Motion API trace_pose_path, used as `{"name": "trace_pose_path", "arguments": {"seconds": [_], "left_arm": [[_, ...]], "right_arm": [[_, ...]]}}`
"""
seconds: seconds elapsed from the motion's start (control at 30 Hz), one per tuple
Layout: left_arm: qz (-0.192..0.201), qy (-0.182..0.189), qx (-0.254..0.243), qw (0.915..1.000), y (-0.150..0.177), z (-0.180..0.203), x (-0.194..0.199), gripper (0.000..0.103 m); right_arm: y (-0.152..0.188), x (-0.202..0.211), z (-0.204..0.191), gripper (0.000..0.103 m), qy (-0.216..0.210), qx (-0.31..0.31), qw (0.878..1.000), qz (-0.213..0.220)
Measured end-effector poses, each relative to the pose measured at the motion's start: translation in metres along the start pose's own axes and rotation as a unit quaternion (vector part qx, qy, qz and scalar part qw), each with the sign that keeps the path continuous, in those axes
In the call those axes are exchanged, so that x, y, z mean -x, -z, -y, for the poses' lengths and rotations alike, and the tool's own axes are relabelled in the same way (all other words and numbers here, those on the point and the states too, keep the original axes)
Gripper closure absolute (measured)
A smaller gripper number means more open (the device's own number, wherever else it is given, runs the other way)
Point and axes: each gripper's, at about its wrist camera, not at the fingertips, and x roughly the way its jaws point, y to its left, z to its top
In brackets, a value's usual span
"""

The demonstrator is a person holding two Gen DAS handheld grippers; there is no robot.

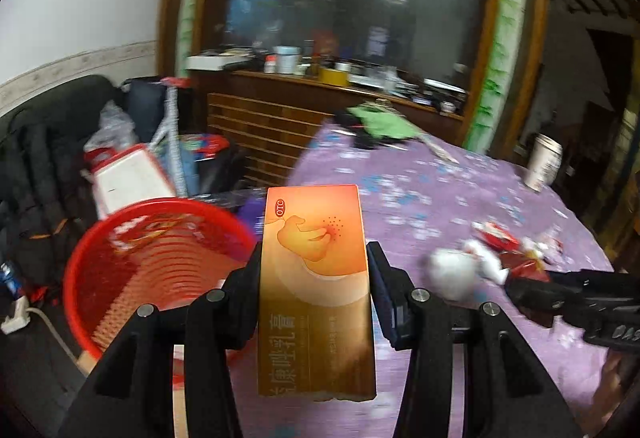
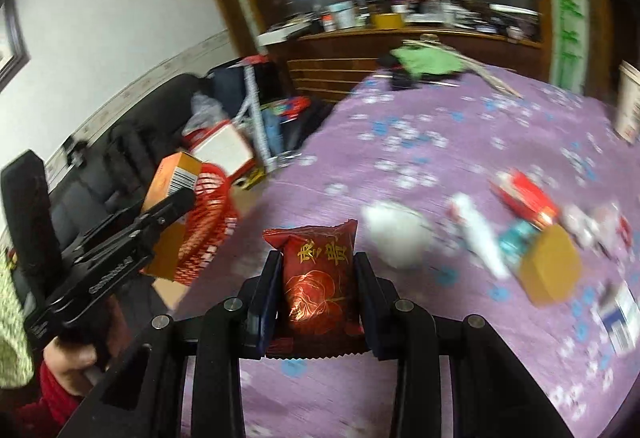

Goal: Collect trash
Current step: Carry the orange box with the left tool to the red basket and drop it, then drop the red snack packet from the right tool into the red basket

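Note:
My left gripper (image 1: 314,258) is shut on a tall orange medicine box (image 1: 316,290), held upright over the table's left edge, just right of a red plastic basket (image 1: 156,262) that stands beside the table. My right gripper (image 2: 316,266) is shut on a red snack packet (image 2: 318,278) with gold print, above the purple floral tablecloth (image 2: 420,142). In the right wrist view the left gripper (image 2: 176,198) and its orange box (image 2: 176,174) show at the left, in front of the basket (image 2: 208,214). A crumpled white tissue (image 2: 396,234) and several wrappers (image 2: 524,198) lie on the cloth.
A small brown box (image 2: 550,266) and a blue-white pack (image 2: 620,318) lie at the table's right. A paper cup (image 1: 542,162) stands at the far right edge, green cloth (image 1: 380,122) at the far end. A black sofa (image 1: 44,166) and a wooden cabinet (image 1: 272,126) lie beyond the basket.

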Motion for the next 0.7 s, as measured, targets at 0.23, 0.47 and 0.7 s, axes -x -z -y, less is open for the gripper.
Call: {"name": "trace_pose_path", "arguments": {"seconds": [0.23,0.47,0.7], "left_arm": [[-0.02,-0.054,0.056,0.9968,0.001,-0.088,-0.009,0.056],[-0.031,-0.086,0.077,0.9928,0.005,-0.133,-0.019,0.056],[-0.028,-0.076,0.114,0.9903,0.004,-0.15,-0.018,0.033]], "right_arm": [[-0.036,-0.057,-0.066,0.064,-0.051,0.046,0.997,-0.04],[-0.06,-0.114,-0.125,0.063,-0.102,0.052,0.991,-0.064],[-0.071,-0.136,-0.132,0.049,-0.09,0.039,0.994,-0.052]]}}
